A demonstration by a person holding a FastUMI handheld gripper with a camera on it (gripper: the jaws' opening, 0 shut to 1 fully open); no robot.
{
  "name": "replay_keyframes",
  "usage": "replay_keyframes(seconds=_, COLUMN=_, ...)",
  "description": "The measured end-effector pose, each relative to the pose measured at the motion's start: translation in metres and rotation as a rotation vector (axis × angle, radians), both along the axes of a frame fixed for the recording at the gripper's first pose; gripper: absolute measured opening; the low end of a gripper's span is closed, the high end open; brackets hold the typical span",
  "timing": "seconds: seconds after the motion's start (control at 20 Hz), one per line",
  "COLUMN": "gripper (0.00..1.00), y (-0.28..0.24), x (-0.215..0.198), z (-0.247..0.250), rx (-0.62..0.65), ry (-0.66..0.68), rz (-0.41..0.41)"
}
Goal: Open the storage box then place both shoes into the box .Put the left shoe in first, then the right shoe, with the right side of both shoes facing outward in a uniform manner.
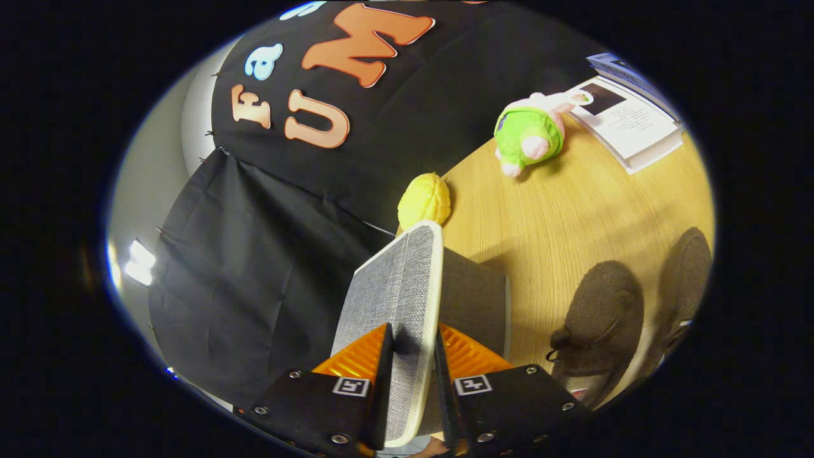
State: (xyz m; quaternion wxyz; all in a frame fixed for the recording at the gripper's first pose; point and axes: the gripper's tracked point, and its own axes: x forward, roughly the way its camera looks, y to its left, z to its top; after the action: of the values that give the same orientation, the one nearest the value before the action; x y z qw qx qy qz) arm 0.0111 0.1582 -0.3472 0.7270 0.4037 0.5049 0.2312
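The gripper (412, 356) is clamped on the raised grey lid (397, 299) of the box (477, 299) (opening step, I judge), so next the lid must swing clear before fetching the shoes (601, 318) at three o'clock.

The lid (397, 286) was grey woven with a cream rim; the tongs (412, 375) orange-ribbed and black; two shoes (601, 318), seemingly dark brown; the surface (572, 210) light wood.
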Motion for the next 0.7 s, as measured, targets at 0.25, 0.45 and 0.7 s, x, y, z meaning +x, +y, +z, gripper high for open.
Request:
replay_keyframes(seconds=0.25, gripper=0.14, y=0.005, x=0.0, z=0.021, rx=-0.012, ry=-0.016, rz=-0.005)
replay_keyframes(seconds=0.45, gripper=0.06, y=0.016, x=0.007, z=0.057, rx=-0.01, ry=-0.07, rz=-0.015)
replay_keyframes(seconds=0.7, gripper=0.06, y=0.036, x=0.017, z=0.107, rx=0.038, ry=-0.097, rz=-0.072)
